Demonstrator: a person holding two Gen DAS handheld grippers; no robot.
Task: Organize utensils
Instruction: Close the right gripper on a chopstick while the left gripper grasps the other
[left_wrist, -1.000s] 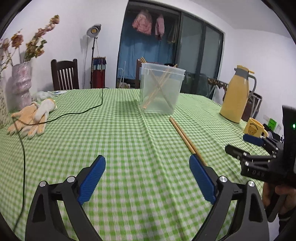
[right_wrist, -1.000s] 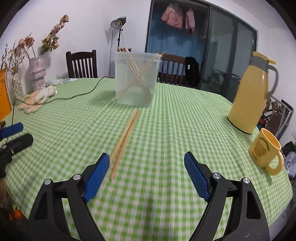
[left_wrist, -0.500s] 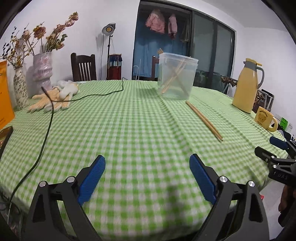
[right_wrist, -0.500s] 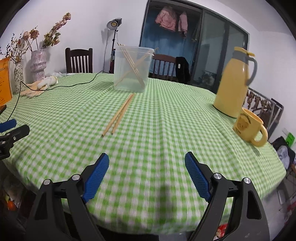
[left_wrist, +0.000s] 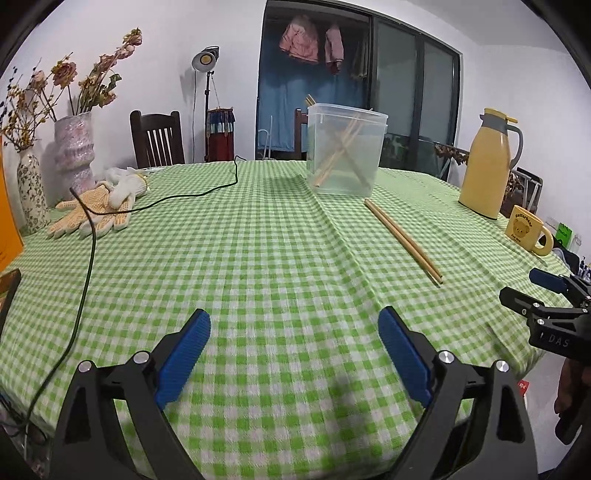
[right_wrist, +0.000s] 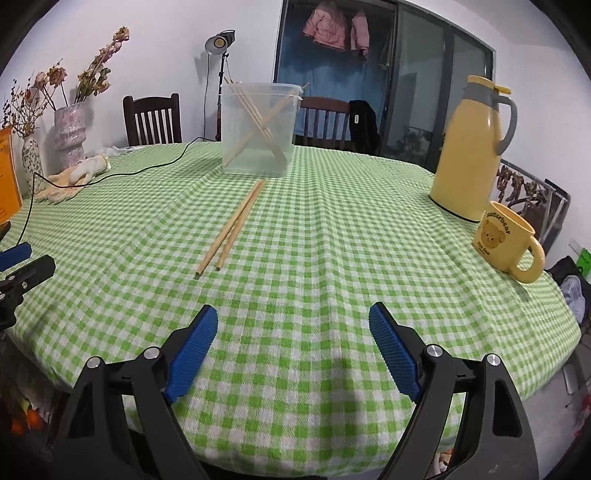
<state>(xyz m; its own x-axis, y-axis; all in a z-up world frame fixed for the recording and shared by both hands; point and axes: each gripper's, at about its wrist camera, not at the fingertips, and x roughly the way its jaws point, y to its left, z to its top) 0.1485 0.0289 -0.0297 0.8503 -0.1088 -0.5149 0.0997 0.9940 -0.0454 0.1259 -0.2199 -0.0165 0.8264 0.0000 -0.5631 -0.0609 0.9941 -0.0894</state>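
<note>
A pair of wooden chopsticks (left_wrist: 402, 240) lies side by side on the green checked tablecloth, in front of a clear plastic container (left_wrist: 345, 147) that holds several more chopsticks, crossed. The pair also shows in the right wrist view (right_wrist: 232, 229), below the container (right_wrist: 258, 129). My left gripper (left_wrist: 293, 350) is open and empty near the table's front edge, left of the pair. My right gripper (right_wrist: 291, 350) is open and empty, near the front edge, right of the pair. Each gripper shows at the other view's edge.
A yellow thermos jug (right_wrist: 471, 147) and a yellow bear mug (right_wrist: 508, 243) stand at the right. Work gloves (left_wrist: 92, 214) and a black cable (left_wrist: 88, 258) lie at the left, with vases of dried flowers (left_wrist: 72, 155) behind. Chairs stand beyond the table.
Both grippers have pulled back toward the table's near edge and stay open. The chopsticks and container look farther away; they have not moved.
</note>
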